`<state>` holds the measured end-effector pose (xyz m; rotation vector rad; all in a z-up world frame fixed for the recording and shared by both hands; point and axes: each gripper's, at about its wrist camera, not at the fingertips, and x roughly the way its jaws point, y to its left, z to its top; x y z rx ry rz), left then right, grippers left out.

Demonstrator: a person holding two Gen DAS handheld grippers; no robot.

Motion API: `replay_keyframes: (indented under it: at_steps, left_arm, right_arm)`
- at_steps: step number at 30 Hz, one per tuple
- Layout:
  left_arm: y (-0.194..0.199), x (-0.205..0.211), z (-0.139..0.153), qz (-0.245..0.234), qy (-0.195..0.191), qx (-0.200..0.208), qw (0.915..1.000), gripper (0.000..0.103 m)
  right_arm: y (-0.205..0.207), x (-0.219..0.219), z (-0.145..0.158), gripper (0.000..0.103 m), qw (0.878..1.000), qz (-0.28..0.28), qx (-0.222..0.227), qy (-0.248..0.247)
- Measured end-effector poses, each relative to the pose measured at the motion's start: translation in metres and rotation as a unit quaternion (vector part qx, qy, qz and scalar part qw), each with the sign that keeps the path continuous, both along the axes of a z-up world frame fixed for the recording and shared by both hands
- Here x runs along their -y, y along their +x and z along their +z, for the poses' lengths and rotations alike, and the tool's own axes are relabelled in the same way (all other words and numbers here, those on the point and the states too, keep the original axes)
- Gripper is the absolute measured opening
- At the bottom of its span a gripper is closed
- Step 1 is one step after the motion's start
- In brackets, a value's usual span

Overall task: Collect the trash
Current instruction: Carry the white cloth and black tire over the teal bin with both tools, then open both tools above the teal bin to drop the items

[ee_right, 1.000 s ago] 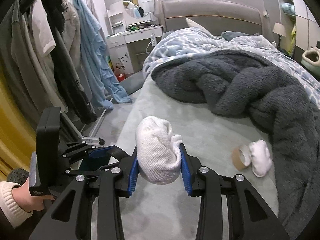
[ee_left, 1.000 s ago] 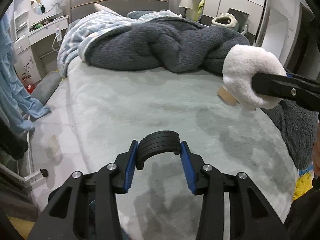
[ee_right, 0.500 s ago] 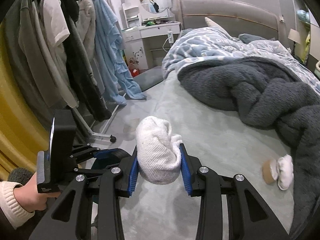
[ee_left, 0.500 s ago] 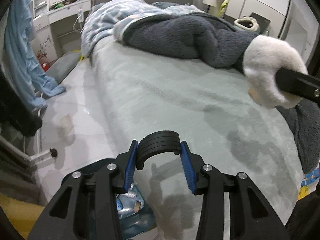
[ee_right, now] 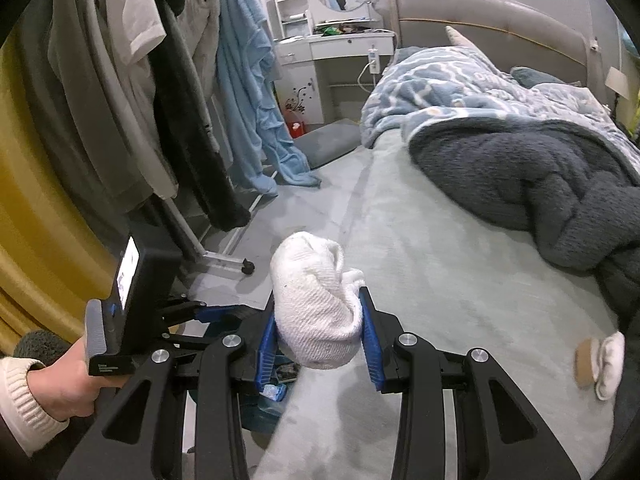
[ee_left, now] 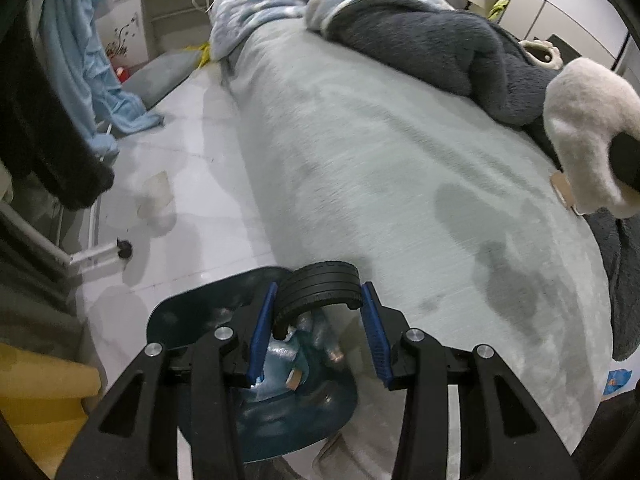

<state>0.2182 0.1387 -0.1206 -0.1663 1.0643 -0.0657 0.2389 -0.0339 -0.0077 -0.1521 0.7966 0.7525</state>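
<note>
My left gripper is shut on a black ribbed tyre-like piece, pinched between its blue pads. It hangs over a dark blue bin on the floor beside the bed, and plastic bottles lie inside. My right gripper is shut on a rolled white sock above the bed's near edge. That same sock shows at the right of the left wrist view. A brown tape roll and a second white sock lie together on the bed sheet.
A dark fluffy blanket and a blue patterned quilt are heaped on the bed. A clothes rack with hanging garments stands left on wheeled feet. A hand holds the left tool. A yellow curtain hangs at far left.
Both grippers have shifted left from over the bed toward its edge, each keeping its grip. The blue bin has come into view under the left gripper.
</note>
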Motion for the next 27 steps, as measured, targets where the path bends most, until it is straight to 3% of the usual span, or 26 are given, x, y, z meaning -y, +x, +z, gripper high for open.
replay_keyframes:
  at_steps: [11,27]
  left_arm:
    - [-0.010,-0.042,-0.032,0.024,-0.009,-0.055,0.9981,0.045]
    - [-0.028,-0.082,-0.059,0.026,-0.034,-0.102,0.9938,0.048]
  right_arm:
    - [-0.004,-0.045,-0.019,0.038,0.999,0.029,-0.019,-0.010]
    - [-0.003,-0.101,-0.084,0.038,0.994,0.063,-0.069,-0.062]
